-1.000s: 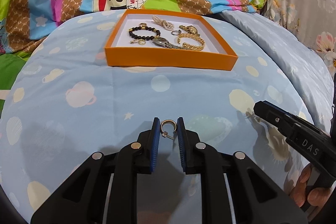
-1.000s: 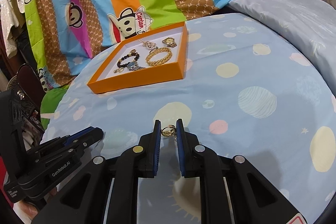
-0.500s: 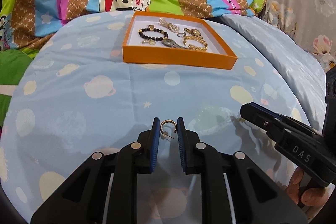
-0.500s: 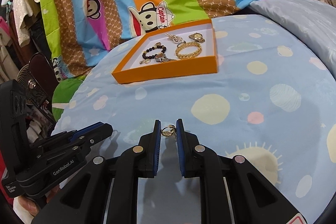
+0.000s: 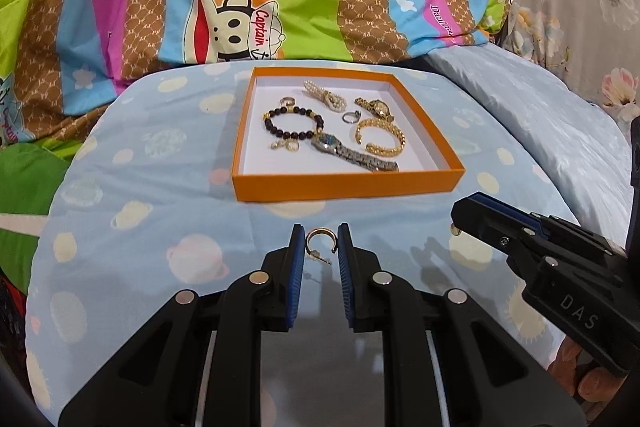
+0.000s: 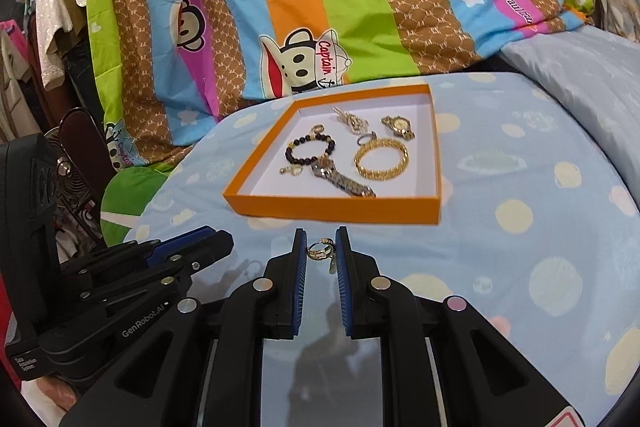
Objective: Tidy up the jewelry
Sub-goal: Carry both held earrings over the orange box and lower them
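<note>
Left gripper point(image 5: 319, 241) pinches gold hoop earring point(image 5: 319, 238) between blue pads, above blue spotted sheet point(image 5: 132, 195), just short of orange box point(image 5: 344, 183). Right gripper point(image 6: 321, 249) pinches small gold earring point(image 6: 321, 250) with dangling charm, detail too small to read. Box holds black bead bracelet point(image 5: 291, 125), gold bangle point(image 5: 380, 135), two watches, pearl piece, rings.
</note>
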Tool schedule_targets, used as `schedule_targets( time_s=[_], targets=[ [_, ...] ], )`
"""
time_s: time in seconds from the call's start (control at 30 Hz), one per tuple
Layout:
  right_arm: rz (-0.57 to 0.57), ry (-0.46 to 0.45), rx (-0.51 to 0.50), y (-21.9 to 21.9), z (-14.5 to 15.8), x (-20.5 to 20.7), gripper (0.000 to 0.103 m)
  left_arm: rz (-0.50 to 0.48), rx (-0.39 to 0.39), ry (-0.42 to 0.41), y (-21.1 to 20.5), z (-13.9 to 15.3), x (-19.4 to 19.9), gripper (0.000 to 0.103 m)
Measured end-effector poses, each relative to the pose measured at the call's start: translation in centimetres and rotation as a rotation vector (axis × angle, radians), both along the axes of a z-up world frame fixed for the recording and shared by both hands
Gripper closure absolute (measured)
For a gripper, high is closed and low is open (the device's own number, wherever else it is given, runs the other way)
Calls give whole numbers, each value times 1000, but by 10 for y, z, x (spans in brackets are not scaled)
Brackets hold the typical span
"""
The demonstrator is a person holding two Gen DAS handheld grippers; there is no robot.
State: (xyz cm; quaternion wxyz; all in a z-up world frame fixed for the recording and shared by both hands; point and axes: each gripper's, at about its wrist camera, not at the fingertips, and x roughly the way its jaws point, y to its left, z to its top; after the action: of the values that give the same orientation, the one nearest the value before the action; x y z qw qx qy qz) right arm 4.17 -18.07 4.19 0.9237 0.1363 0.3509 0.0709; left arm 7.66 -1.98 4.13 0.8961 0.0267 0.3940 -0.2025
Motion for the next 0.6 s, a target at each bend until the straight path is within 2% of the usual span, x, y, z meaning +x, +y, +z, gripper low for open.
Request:
schedule_targets(
  time_s=[0.33,0.6],
  targets=[
    [18,-36,-24,-6,15,45,89,7,2,-35,-13,14,43,87],
    [-4,-39,-30,-18,16,87,89,40,1,-62,-19,23,88,87]
  ],
)
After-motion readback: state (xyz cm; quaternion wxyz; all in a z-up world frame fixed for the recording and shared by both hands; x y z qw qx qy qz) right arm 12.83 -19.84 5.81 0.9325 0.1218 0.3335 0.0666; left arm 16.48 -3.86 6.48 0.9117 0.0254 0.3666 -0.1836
